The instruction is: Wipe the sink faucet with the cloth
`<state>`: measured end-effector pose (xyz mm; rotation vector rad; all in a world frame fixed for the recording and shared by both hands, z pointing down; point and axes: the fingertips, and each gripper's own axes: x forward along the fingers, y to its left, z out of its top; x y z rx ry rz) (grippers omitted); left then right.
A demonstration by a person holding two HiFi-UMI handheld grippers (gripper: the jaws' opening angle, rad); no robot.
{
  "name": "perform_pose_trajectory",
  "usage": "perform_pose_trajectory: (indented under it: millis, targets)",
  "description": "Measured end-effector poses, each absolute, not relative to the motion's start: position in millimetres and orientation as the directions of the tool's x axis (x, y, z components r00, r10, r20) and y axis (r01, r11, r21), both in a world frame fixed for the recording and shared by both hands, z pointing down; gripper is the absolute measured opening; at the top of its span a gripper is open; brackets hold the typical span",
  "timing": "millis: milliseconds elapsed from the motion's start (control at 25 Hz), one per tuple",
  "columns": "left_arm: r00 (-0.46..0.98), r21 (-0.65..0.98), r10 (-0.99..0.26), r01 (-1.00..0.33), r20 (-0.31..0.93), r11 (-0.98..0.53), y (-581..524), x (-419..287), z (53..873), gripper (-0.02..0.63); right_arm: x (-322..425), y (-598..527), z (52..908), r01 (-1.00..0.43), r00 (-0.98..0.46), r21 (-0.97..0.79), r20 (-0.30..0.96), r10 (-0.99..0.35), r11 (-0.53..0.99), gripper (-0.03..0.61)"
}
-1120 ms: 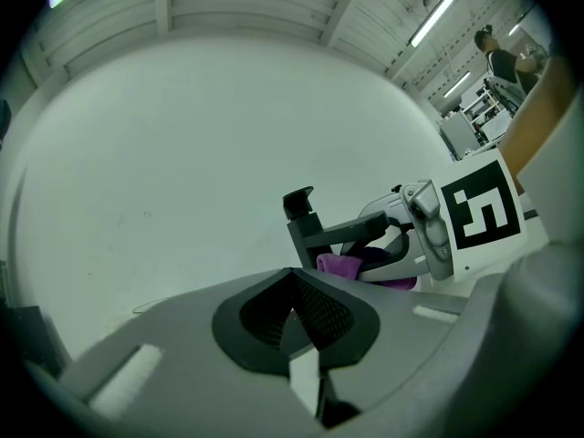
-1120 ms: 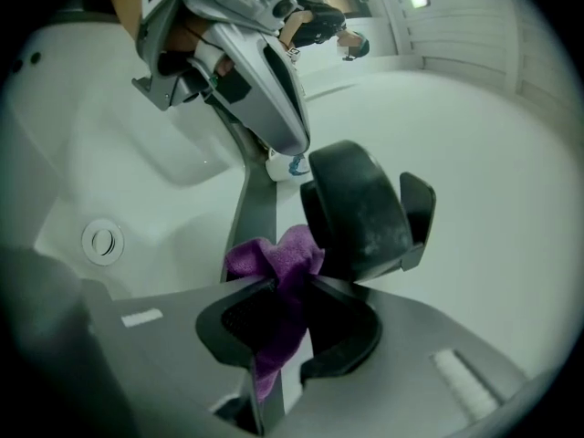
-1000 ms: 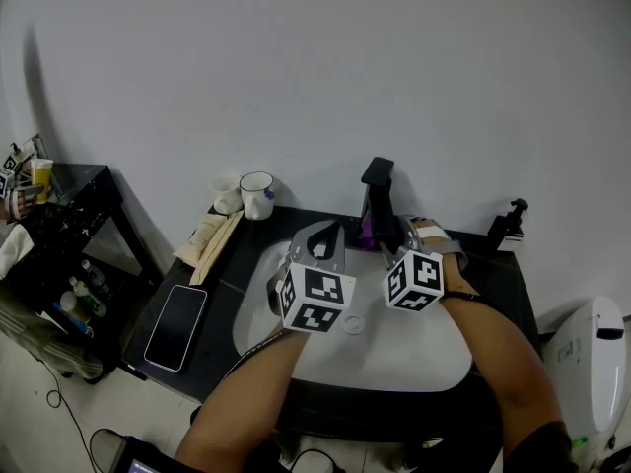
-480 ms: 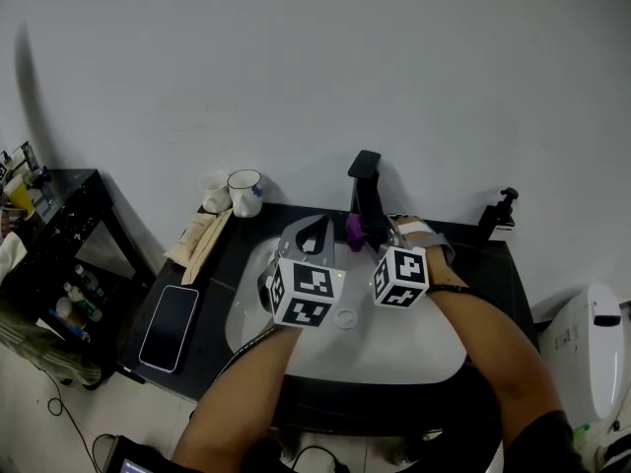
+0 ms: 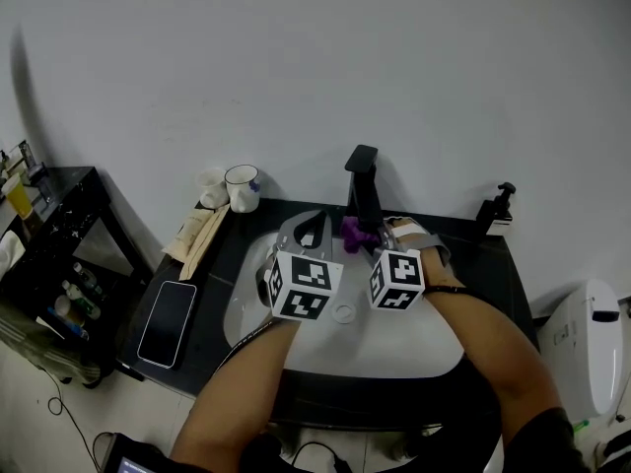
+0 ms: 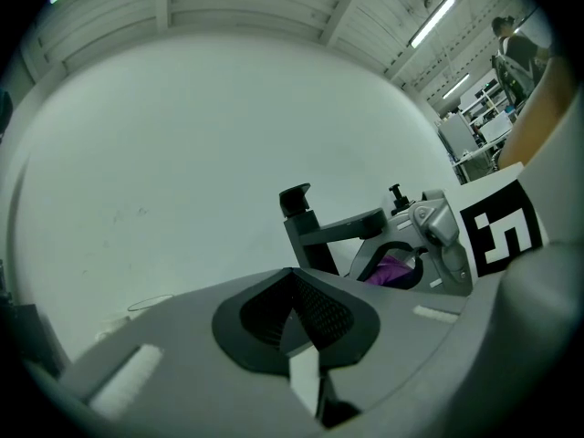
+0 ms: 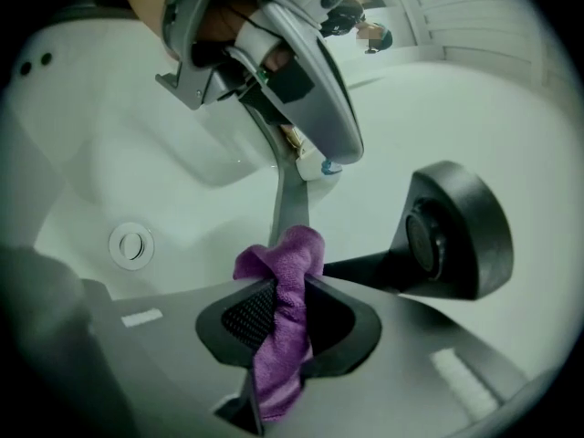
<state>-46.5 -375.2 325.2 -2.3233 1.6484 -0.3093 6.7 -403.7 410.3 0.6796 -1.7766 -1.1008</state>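
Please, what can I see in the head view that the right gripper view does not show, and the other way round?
Only the head view shows the phone, the mugs, the pump bottle and the black shelf. Only the right gripper view shows the right gripper's jaws shut on the cloth, and the spout opening of the faucet. Both show the faucet, the purple cloth, the white sink, its drain and the left gripper.
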Motion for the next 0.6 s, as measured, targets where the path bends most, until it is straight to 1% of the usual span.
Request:
perform_pose_trajectory:
  millis: [240,440,600]
  targets:
    - [0.337,-0.34,-0.942,-0.883,0.017,-0.322,-369.6,-45.4,324.7,0.017,9.6,-369.7,415.7,0.028,-0.47,0.891,0.412,-0.781,0.453,0.071]
    - [0.341,-0.32,-0.94,-0.889,0.016,-0.328,-368.2,-45.8,323.9,0.017,21.4,-337.4,417.7,0.082,-0.496,0.903,0.403,-0.769,0.421,0.071]
    - [0.359,-0.319,-0.933,-0.885,-0.006,-0.339,-367.2,-44.3,318.5,0.017,39.9,-332.8,403.8,0.046,-0.503,0.914,0.369,-0.781,0.403,0.071]
